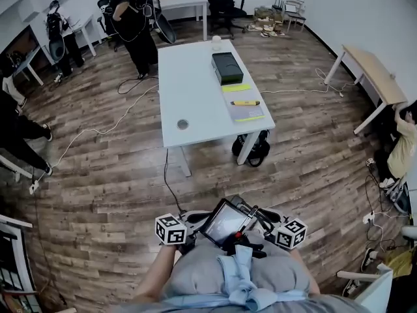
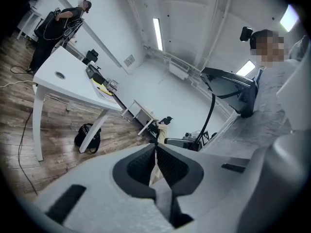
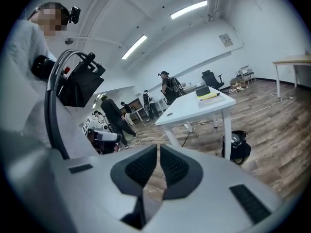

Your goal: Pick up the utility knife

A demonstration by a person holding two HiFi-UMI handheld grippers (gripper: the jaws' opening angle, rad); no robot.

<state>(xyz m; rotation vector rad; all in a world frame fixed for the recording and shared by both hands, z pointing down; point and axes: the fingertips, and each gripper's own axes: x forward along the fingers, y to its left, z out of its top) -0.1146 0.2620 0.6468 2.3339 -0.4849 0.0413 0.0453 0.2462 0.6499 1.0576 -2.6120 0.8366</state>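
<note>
The utility knife (image 1: 245, 102), yellow, lies on a pale mat near the right edge of the white table (image 1: 189, 90), far ahead of me. Both grippers are held close to my body at the bottom of the head view, with the left marker cube (image 1: 171, 229) and the right marker cube (image 1: 291, 233) showing. In the left gripper view, my left gripper (image 2: 156, 147) is shut with nothing between its pads. My right gripper (image 3: 159, 147) is also shut and holds nothing. Each gripper is several steps from the table.
A black box (image 1: 227, 67) stands on the table behind the knife. A black bag (image 1: 253, 149) sits on the floor by the table leg. Cables cross the wood floor (image 1: 98, 132). People stand at the back left (image 1: 133, 18). A wooden desk (image 1: 368, 74) is at the right.
</note>
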